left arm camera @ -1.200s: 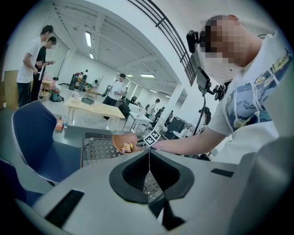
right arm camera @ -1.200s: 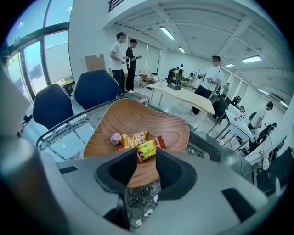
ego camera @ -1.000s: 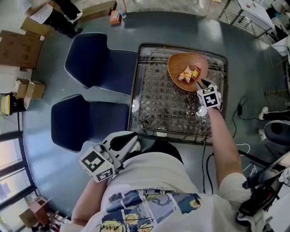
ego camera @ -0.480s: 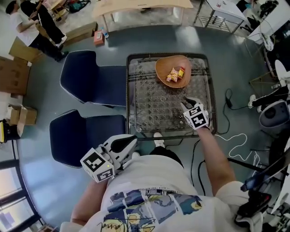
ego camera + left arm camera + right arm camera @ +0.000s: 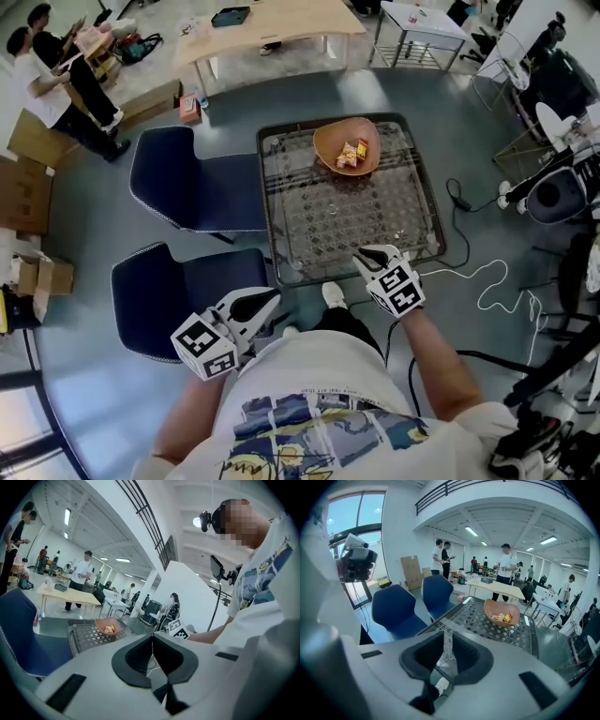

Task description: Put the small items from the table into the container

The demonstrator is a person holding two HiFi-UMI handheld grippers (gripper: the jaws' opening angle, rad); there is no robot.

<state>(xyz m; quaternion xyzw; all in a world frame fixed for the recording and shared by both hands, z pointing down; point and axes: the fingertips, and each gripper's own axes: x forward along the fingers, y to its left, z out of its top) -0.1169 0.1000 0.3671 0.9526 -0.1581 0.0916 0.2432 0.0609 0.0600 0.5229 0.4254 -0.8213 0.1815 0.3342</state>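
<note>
The snack packets (image 5: pixel 349 153) lie in the wooden bowl (image 5: pixel 323 150) at the desk's (image 5: pixel 347 211) far end, and no stray item shows nearer than the bowl. The right tool (image 5: pixel 375 255), well short of the bowl, is closing its jaws on nothing. The left tool (image 5: pixel 267 298), farther back, has its jaws together. The loading looks finished, so the next move is only a check for leftovers.

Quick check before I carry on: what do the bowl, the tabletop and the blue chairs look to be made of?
Bowl: looks like wood, warm orange-brown, with a smooth, slightly glossy inside.
Tabletop: seemingly clear glass over a dark woven or metal lattice, since pale reflections sit above the pattern.
Blue chairs: matte navy shells with a pale line along the edge; whether fabric or plastic can't be told from here.
</note>
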